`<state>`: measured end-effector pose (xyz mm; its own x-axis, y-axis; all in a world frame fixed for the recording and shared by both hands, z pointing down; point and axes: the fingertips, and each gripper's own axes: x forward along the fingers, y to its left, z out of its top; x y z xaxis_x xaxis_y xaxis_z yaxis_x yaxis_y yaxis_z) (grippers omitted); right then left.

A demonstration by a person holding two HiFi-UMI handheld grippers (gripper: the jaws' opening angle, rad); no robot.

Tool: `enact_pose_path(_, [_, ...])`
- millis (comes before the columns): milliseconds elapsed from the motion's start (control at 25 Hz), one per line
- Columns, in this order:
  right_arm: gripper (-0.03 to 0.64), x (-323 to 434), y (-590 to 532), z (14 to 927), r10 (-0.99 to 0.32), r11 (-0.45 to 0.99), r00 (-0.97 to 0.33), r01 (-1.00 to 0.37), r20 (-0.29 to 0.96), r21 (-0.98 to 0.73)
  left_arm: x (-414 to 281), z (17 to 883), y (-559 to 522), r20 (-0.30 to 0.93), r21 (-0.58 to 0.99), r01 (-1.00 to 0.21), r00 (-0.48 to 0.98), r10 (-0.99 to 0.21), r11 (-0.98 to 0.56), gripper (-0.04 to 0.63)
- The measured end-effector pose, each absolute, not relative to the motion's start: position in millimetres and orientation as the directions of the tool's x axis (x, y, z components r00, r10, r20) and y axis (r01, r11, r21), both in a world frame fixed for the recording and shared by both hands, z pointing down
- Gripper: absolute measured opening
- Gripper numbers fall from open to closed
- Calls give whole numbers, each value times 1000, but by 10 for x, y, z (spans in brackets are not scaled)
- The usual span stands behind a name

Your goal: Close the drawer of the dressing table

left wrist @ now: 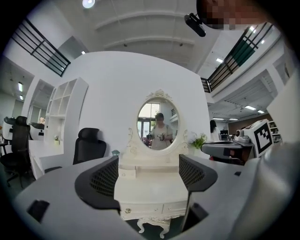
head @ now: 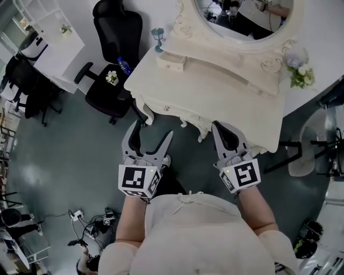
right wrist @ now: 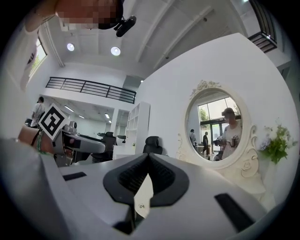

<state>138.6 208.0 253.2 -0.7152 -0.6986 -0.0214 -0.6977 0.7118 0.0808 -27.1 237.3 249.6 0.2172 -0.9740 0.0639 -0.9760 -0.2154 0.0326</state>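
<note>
the dressing table (head: pixel 226 91) stands in front of me, under its oval mirror (head: pixel 242 16). in the left gripper view the long drawer (left wrist: pixel 140 209) in its front, the one with the small knob, sits flush with the front edge, so i judge this one is closed and the task is likely finished. a small upper drawer (head: pixel 172 62) at the left of the raised shelf seems to stand a little forward. i cannot tell if it is open or only built so.

both tools are near my body and apart from the table. my left gripper (head: pixel 153 131) has its jaws wide apart and there is nothing between them, only the table far behind. my right gripper (head: pixel 219 129) has its jaws together at the tips, and it holds nothing.

a black office chair (head: pixel 110 91) stands just beside the left corner of the table, with a blue bottle (head: pixel 123 65) on it. flowers (head: pixel 298 72) are at the right end. i see nothing standing between me and the drawer front.
</note>
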Motion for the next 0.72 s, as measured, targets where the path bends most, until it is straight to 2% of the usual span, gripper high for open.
enact_pose_path(360, [6, 436, 674, 2512, -822, 570, -569, -820, 27, 44, -1275, 2619, 799, 140, 68, -923, 384, -913, -378, 394])
enact_pose_path(720, [6, 117, -88, 2590, -892, 449, -446, -893, 74, 38, -1495, 2901, -142, 202, 113, -852, 523, -828, -511, 393])
